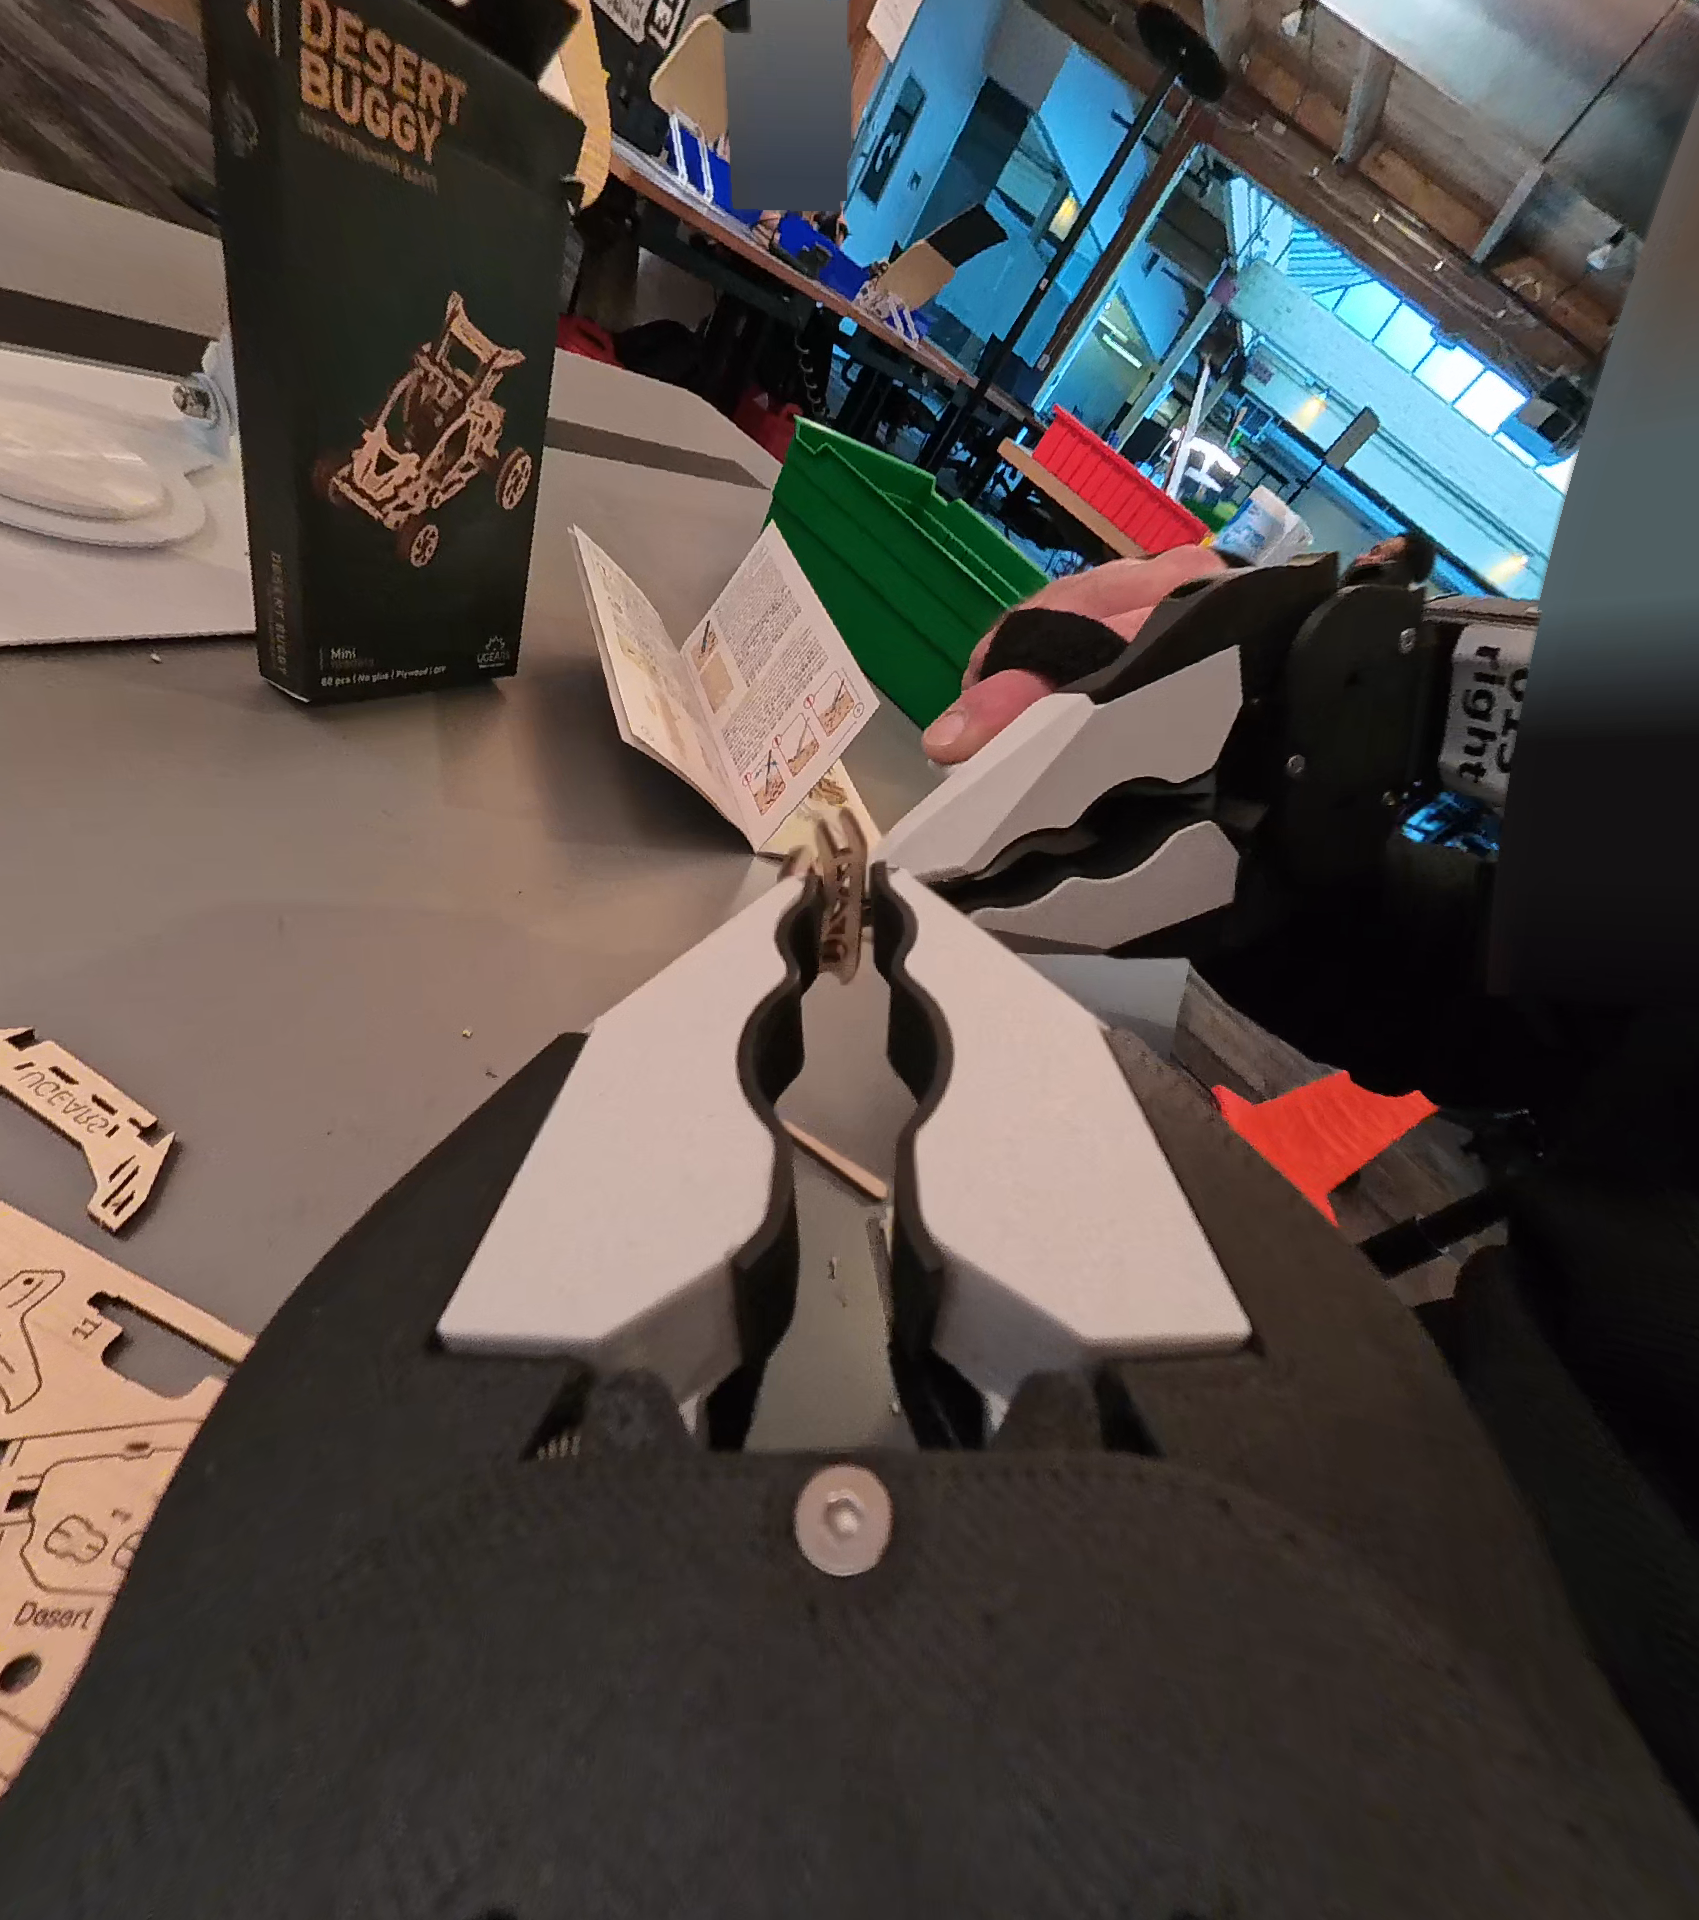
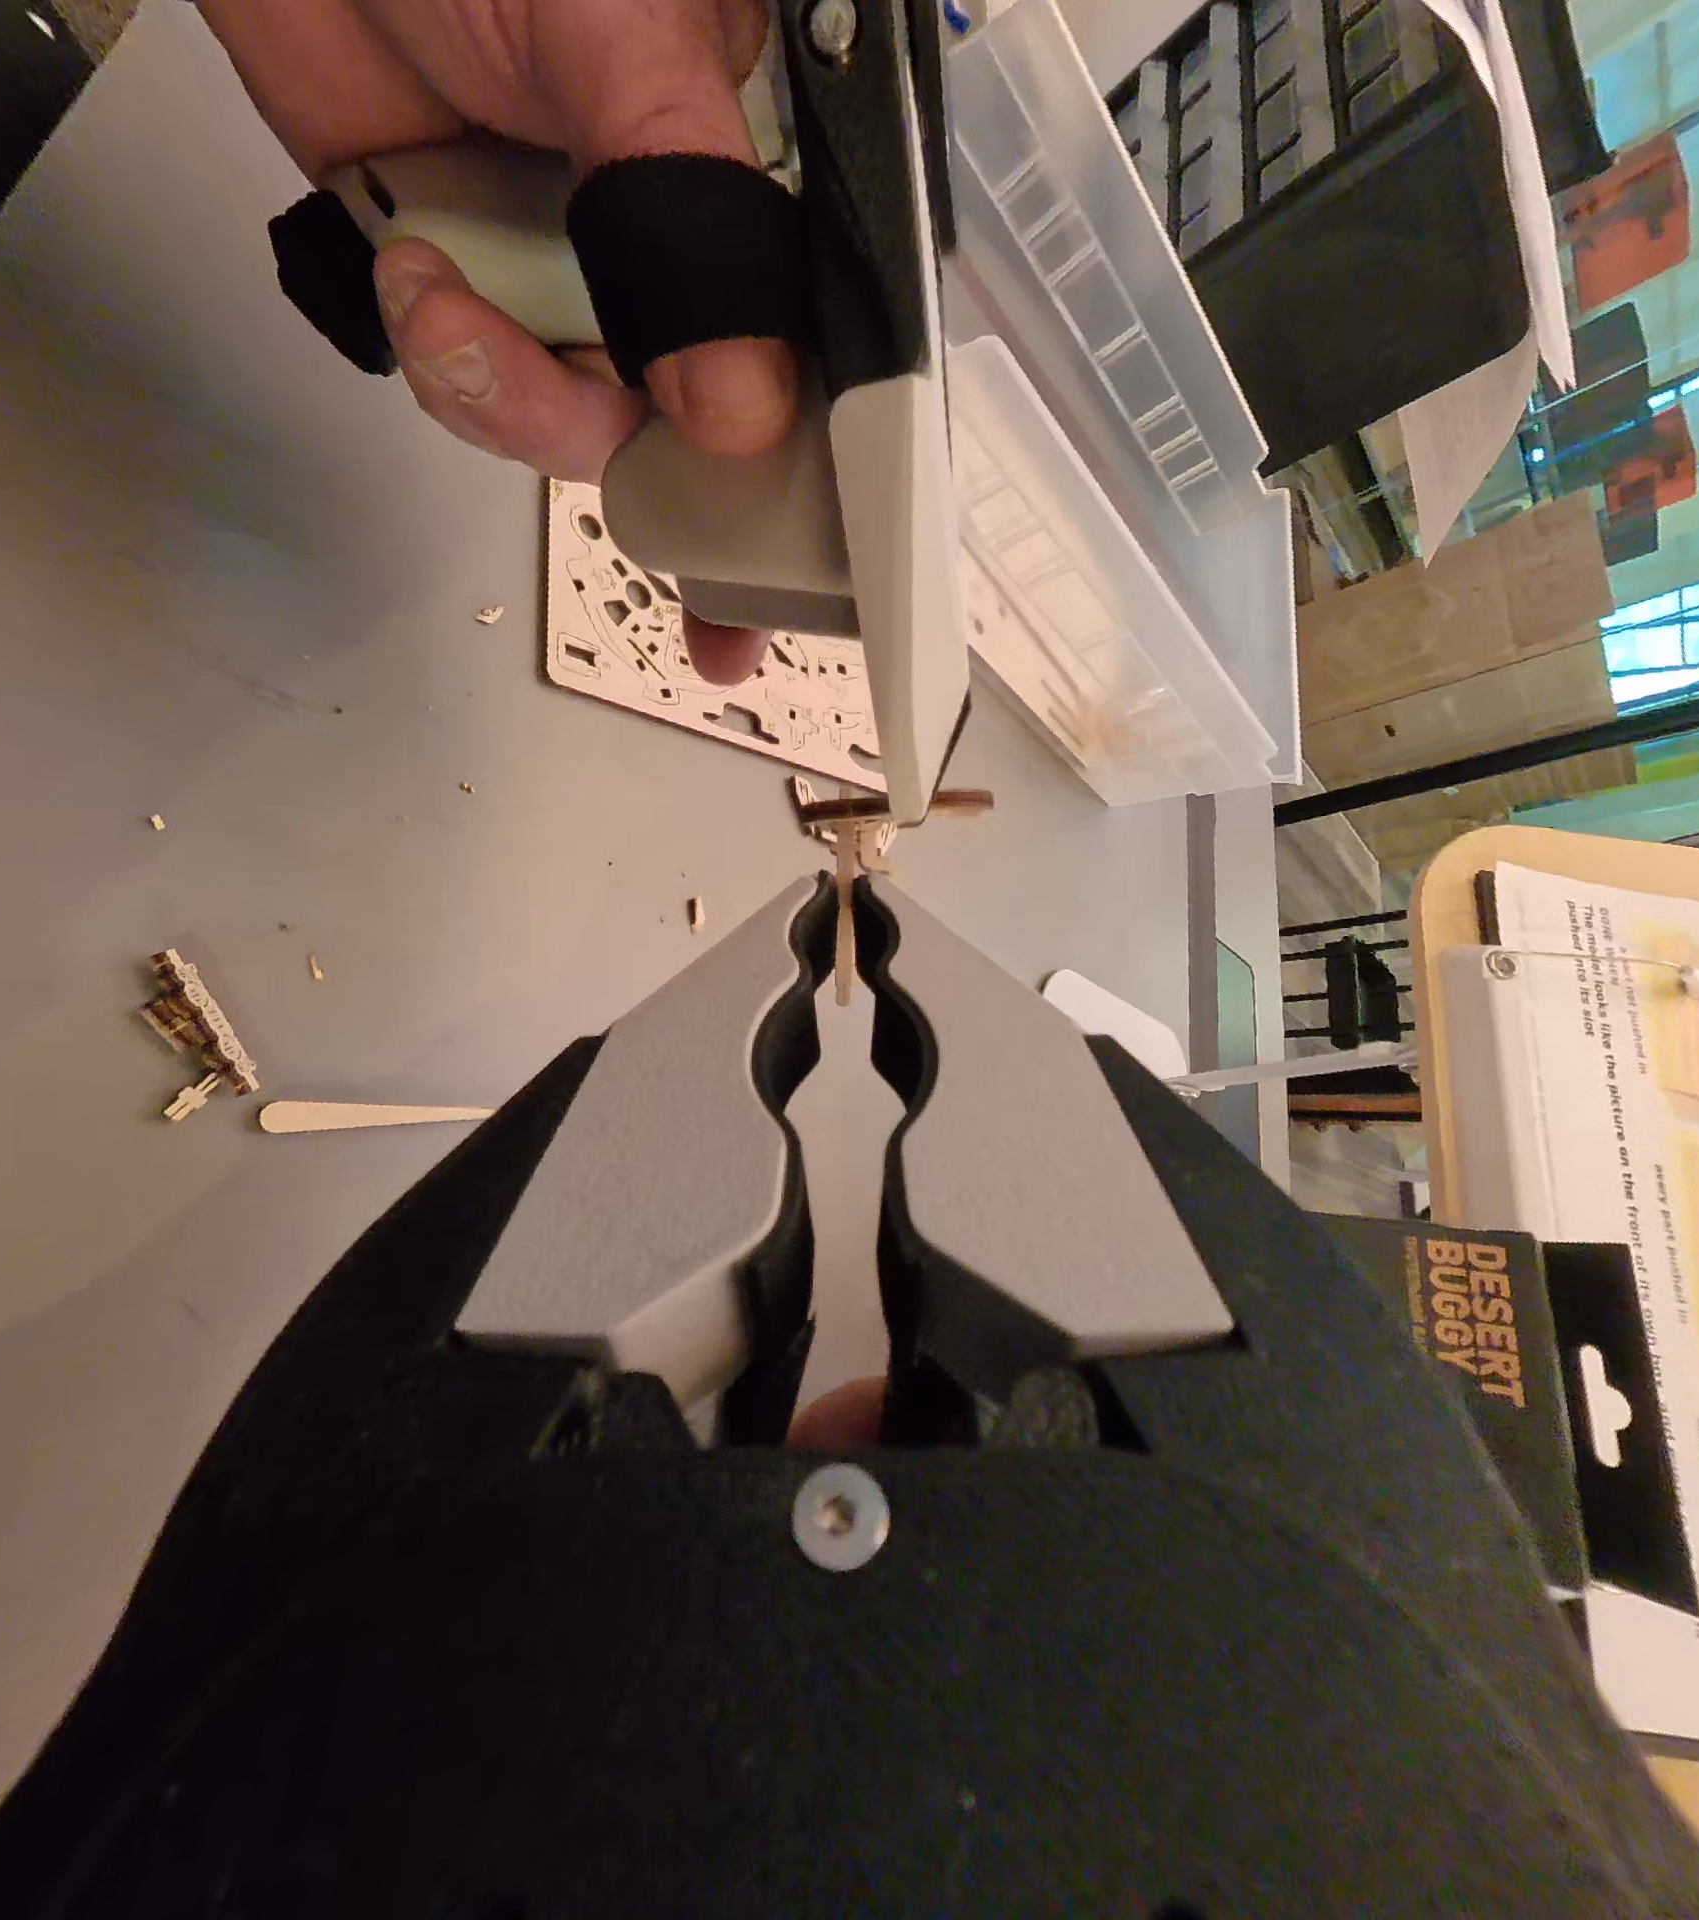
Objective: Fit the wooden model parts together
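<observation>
Pale laser-cut plywood is what matters in the left wrist view: a flat wooden piece with cut-out slots [image 1: 837,914] stands on edge between the left gripper [image 1: 840,883] fingers, which are drawn narrow around it near their tips. Its long axis runs forward along the fingers and a little upward past them. The right gripper [image 1: 912,868] comes in from the right, its fingers close together, with their tips just beside the top of that piece. A grey surface [image 1: 253,883] lies below, with a punched plywood sheet [image 1: 14,1455] at the near left.

Seen from the right wrist view, the right gripper [image 2: 843,883] pinches a thin light wooden stick [image 2: 843,951], its fingers pressed narrow on it; the stick's long axis points straight ahead. Directly beyond its front end, touching or nearly so, sits the slotted piece [image 2: 855,816], here edge-on and crosswise, held from above by the left gripper [image 2: 912,805]. My judgement: the stick lies square to the piece, so joining them calls for a straight push forward.
</observation>
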A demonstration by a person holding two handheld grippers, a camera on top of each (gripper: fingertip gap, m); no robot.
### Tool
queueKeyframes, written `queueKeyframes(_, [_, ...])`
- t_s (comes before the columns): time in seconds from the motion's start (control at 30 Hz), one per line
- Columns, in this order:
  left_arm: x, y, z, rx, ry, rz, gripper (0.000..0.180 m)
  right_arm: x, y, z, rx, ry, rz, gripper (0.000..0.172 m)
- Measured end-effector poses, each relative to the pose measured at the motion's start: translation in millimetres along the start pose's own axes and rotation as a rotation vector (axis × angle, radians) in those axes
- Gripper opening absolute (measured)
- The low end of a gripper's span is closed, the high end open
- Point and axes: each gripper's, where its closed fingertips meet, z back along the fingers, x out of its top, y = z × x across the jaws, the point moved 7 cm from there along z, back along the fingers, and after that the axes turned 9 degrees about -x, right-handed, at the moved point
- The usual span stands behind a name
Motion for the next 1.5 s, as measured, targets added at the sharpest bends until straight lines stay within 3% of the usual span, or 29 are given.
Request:
queueKeyframes(1.1, [-3.2, -2.0, 0.7, 0.069, 0.049, -0.076, 0.007, 6.2, -3.5, 2.9, -0.027, -0.022, -0.027, 0.001])
queueKeyframes(1.5, [-3.8, 2.9, 2.9, 0.088, -0.032, -0.004, 0.006, 6.6, -6.2, 2.3, -0.064, -0.002, -0.040, 0.005])
